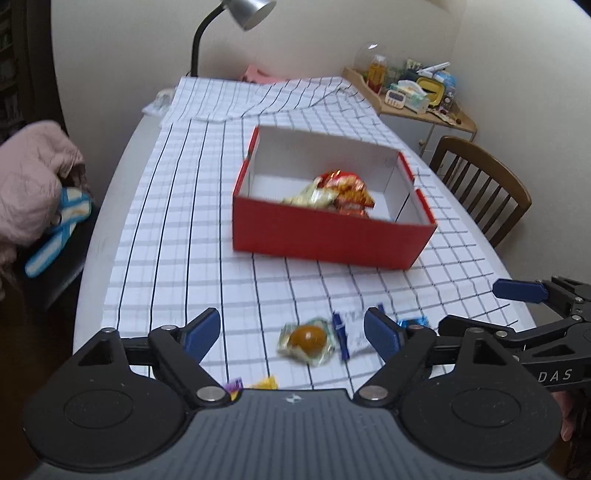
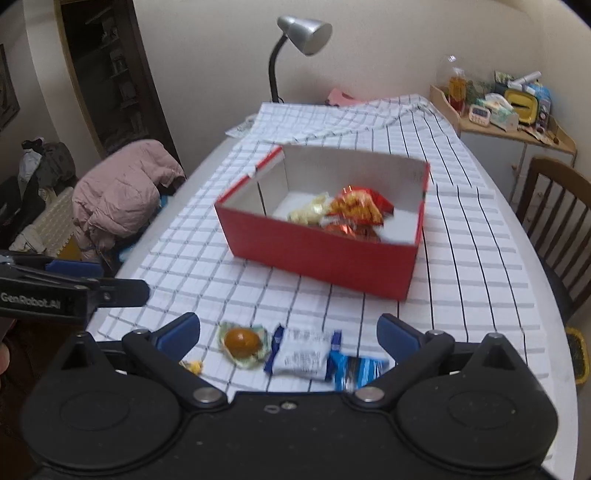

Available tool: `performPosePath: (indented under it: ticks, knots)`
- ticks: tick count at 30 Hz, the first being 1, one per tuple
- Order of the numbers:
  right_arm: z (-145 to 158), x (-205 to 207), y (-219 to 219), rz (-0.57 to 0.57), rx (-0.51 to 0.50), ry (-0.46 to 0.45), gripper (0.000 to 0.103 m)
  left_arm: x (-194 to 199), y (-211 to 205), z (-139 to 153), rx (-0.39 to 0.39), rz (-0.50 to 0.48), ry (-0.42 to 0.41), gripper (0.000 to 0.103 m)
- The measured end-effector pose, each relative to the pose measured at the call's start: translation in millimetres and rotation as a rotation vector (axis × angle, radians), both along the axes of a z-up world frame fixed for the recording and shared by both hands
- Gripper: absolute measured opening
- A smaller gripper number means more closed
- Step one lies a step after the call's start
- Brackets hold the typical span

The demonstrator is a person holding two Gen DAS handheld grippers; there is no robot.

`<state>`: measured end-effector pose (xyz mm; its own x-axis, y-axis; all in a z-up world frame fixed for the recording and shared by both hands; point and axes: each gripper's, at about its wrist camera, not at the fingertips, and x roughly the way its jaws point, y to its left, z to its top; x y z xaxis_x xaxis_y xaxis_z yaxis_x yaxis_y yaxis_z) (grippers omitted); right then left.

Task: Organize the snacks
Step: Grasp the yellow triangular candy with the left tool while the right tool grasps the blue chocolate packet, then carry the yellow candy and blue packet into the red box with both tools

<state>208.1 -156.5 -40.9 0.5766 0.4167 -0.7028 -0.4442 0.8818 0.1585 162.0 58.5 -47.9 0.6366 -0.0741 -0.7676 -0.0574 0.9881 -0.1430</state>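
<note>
A red box (image 1: pixel 332 240) (image 2: pixel 314 254) with a white inside stands on the checked cloth and holds an orange-red packet (image 1: pixel 349 192) (image 2: pixel 360 208) and a pale yellow one (image 2: pixel 308 212). Near the front edge lie a clear-wrapped brown egg snack (image 1: pixel 307 338) (image 2: pixel 242 341), a white-and-blue packet (image 2: pixel 301 354), a blue packet (image 2: pixel 356 369) and a small yellow sweet (image 2: pixel 194 366). My left gripper (image 1: pixel 291 332) is open above the egg snack, holding nothing. My right gripper (image 2: pixel 288 332) is open over the packets, also holding nothing.
A desk lamp (image 2: pixel 304 33) stands at the table's far end. A wooden chair (image 1: pixel 484 192) is on the right, with a cluttered side shelf (image 2: pixel 517 114) behind it. A pink jacket (image 2: pixel 122 195) lies on a seat to the left. The checked cloth (image 1: pixel 177 206) covers most of the table.
</note>
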Motion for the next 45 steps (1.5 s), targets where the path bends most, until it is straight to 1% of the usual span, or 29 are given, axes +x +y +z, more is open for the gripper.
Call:
performPosePath:
  ticks: [3, 7, 11, 15, 22, 26, 28, 30, 31, 32, 33, 35, 36, 37, 41, 45]
  knots:
    - [-21, -4, -1, -0.024, -0.025, 0.033, 0.102, -5, 2, -19, -0.003, 0.016, 0.034, 0.086]
    - [-49, -6, -3, -0.043, -0.072, 0.071, 0.102, -6, 7, -46, -0.009, 0.056, 0.103, 0.086]
    - [-71, -2, -9, -0.068, -0.108, 0.079, 0.101, -5, 11, -73, -0.012, 0.108, 0.159, 0.086]
    - [-88, 9, -17, -0.091, -0.123, 0.115, 0.1, -5, 11, -97, -0.011, 0.146, 0.216, 0.085]
    - [-109, 32, -19, -0.131, -0.123, 0.167, 0.096, 2, 8, -120, -0.003, 0.193, 0.258, 0.085]
    - [-117, 42, -15, -0.133, -0.13, 0.182, 0.092, 8, 11, -128, -0.012, 0.223, 0.277, 0.085]
    - [-120, 46, -12, -0.128, -0.142, 0.186, 0.087, 10, 11, -131, -0.016, 0.226, 0.285, 0.085]
    - [-123, 47, -10, -0.117, -0.149, 0.194, 0.084, 10, 11, -133, -0.028, 0.226, 0.291, 0.08]
    - [-125, 48, -9, -0.115, -0.152, 0.197, 0.081, 11, 11, -134, -0.033, 0.223, 0.297, 0.074]
    - [-126, 48, -8, -0.115, -0.155, 0.198, 0.077, 12, 11, -136, -0.037, 0.22, 0.303, 0.067]
    - [-127, 48, -7, -0.114, -0.156, 0.202, 0.075, 13, 11, -137, -0.042, 0.218, 0.31, 0.065]
    - [-128, 49, -7, -0.118, -0.153, 0.211, 0.066, 13, 11, -136, -0.051, 0.217, 0.304, 0.059]
    - [-128, 49, -8, -0.12, -0.15, 0.214, 0.064, 13, 12, -136, -0.06, 0.214, 0.302, 0.056]
    - [-128, 48, -8, -0.123, -0.152, 0.21, 0.06, 13, 12, -135, -0.069, 0.216, 0.302, 0.049]
    - [-127, 46, -10, -0.118, -0.143, 0.212, 0.05, 11, 14, -135, -0.089, 0.225, 0.297, 0.046]
    - [-125, 41, -11, -0.123, -0.14, 0.216, 0.046, 9, 13, -132, -0.096, 0.221, 0.291, 0.045]
